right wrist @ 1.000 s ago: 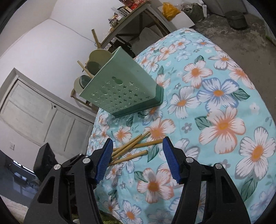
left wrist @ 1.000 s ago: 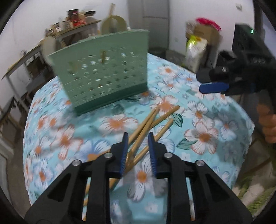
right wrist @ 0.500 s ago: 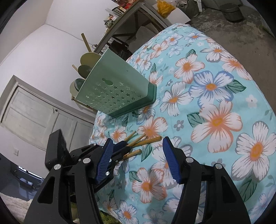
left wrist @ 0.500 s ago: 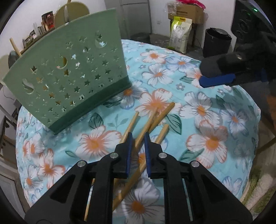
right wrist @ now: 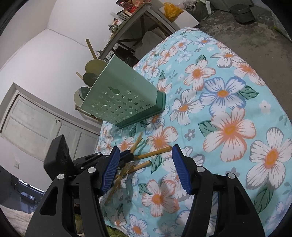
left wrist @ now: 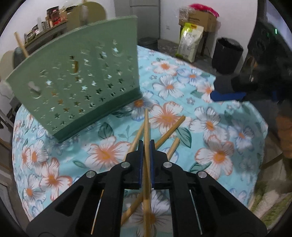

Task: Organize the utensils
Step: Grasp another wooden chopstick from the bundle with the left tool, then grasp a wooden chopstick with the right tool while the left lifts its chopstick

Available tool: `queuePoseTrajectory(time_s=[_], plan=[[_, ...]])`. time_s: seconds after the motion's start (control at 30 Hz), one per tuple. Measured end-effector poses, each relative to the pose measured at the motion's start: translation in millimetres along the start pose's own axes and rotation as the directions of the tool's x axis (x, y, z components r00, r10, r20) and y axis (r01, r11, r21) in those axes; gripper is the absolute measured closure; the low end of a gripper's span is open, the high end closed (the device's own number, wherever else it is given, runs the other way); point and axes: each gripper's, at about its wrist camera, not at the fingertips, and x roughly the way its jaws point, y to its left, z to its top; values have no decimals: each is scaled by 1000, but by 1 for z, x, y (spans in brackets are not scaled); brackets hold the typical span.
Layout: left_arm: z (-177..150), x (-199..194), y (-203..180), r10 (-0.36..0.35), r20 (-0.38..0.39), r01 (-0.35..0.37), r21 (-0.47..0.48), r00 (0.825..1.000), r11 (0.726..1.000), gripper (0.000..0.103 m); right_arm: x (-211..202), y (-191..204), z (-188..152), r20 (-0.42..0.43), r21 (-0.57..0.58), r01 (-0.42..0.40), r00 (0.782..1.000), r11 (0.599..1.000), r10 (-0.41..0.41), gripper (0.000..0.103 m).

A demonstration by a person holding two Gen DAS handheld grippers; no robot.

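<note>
Several wooden sticks [left wrist: 168, 128] lie crossed on the flowered tablecloth [left wrist: 215, 127], in front of a green perforated utensil holder [left wrist: 82, 87] that stands upright. My left gripper [left wrist: 145, 145] is closing its jaws, and the blue pads press on one stick [left wrist: 146, 124], which points toward the holder. In the right wrist view the same sticks [right wrist: 153, 154] lie beyond my right gripper [right wrist: 144, 167], which hangs open above the cloth with nothing gripped. The left gripper [right wrist: 126, 156] shows there by the right gripper's left finger. The holder [right wrist: 124, 102] has round spoon heads sticking out behind it.
The round table's edge drops off close behind the sticks [right wrist: 109, 200] and on the right [left wrist: 262, 145]. A cluttered shelf [right wrist: 131, 11], a black bin [left wrist: 228, 54] and boxes [left wrist: 197, 16] stand beyond. A person's hand [left wrist: 284, 131] is at the right edge.
The left gripper's jaws went from apart around the sticks to pressed on one stick, which now points straight ahead. The holder looms closer in the left wrist view. The right gripper stayed put.
</note>
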Motion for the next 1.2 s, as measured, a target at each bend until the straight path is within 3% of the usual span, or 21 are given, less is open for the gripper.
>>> queuePoseTrajectory(time_s=[0.2, 0.3, 0.43, 0.53, 0.67, 0.87, 1.2], plan=[[-3, -35, 24, -44, 64, 53, -141, 997, 989, 98, 0, 11, -4, 9, 3, -13, 1000, 1000, 13, 44], [-10, -57, 37, -72, 99, 93, -230, 993, 969, 98, 3, 17, -6, 2, 12, -34, 999, 999, 34, 44], [-20, -71, 49, -60, 115, 93, -318, 992, 943, 98, 14, 25, -8, -22, 33, -67, 997, 997, 68, 44], [-31, -88, 63, -50, 161, 111, -400, 986, 910, 98, 27, 32, -7, -48, 57, -104, 993, 993, 107, 48], [-45, -116, 82, -37, 260, 168, -504, 965, 847, 98, 46, 39, 1, -72, 78, -115, 990, 990, 121, 50], [-63, -140, 95, 17, 340, 192, -570, 940, 799, 98, 79, 28, 11, -131, 177, -46, 989, 983, 70, 53], [-83, -168, 110, 57, 406, 219, -602, 912, 768, 98, 122, 20, 9, -184, 232, 24, 983, 972, 20, 54]])
